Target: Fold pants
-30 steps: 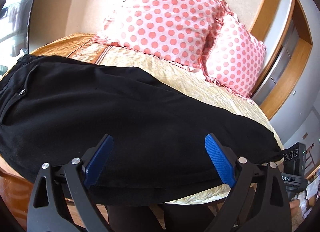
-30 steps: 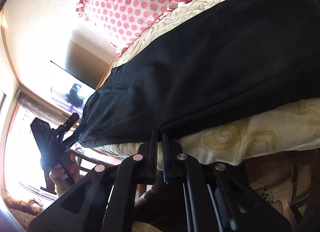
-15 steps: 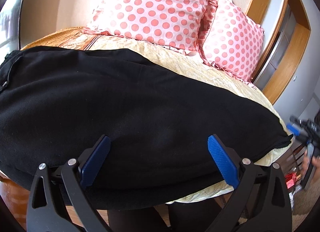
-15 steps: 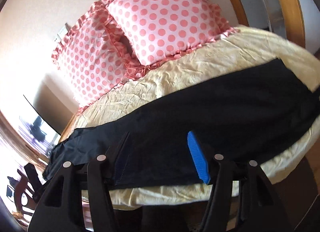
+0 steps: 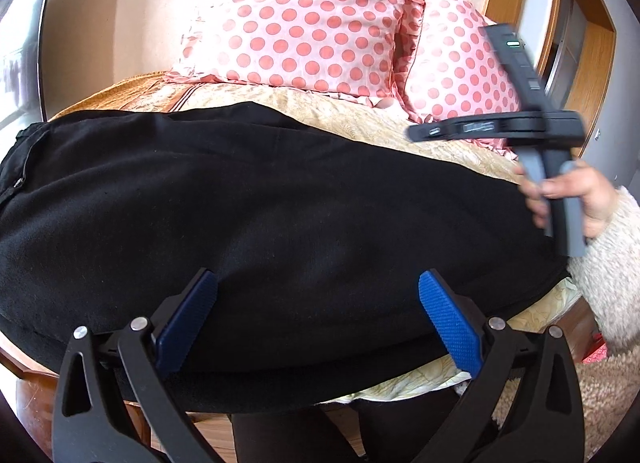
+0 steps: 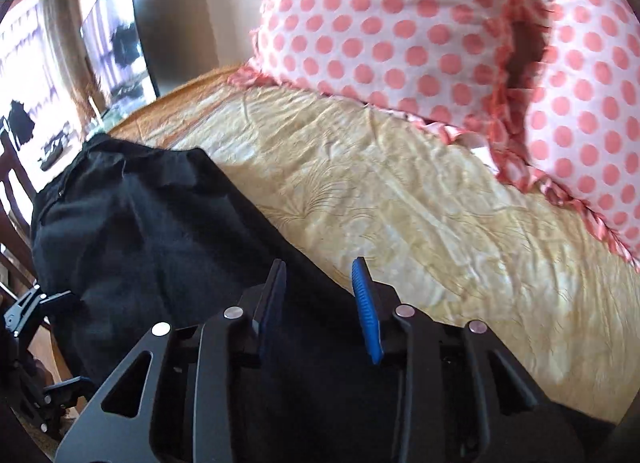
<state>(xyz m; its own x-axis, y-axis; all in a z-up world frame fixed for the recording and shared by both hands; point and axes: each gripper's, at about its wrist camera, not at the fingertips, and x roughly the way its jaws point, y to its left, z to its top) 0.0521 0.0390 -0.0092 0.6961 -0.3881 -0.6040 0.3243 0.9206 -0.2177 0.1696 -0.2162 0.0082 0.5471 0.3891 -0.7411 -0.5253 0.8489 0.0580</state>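
Observation:
Black pants [image 5: 260,215] lie lengthwise across the cream bedspread [image 5: 400,123], waistband to the left, near edge hanging over the bed's front. My left gripper [image 5: 316,279] stands wide open just above that near edge, with black cloth under its blue pads and nothing pinched. My right gripper [image 6: 320,295] hovers over the pants [image 6: 152,231] beside their far edge. Its jaws are closing, still apart, with cloth below them and none pressed between the pads. The hand [image 5: 576,199] carrying it, in a fleecy sleeve, shows at the right of the left wrist view.
Two pink polka-dot pillows [image 5: 304,23] [image 6: 440,31] lean against the headboard behind the pants. A wooden door frame [image 5: 596,75] stands at the right, and a bright window [image 6: 24,75] with a dark chair back at the left. The bed's wooden rim [image 5: 28,383] is below.
The right gripper, shut at the bed's front edge a second ago, opened wide, swung up over the pants and has since narrowed. The left gripper dropped slightly and stays wide open.

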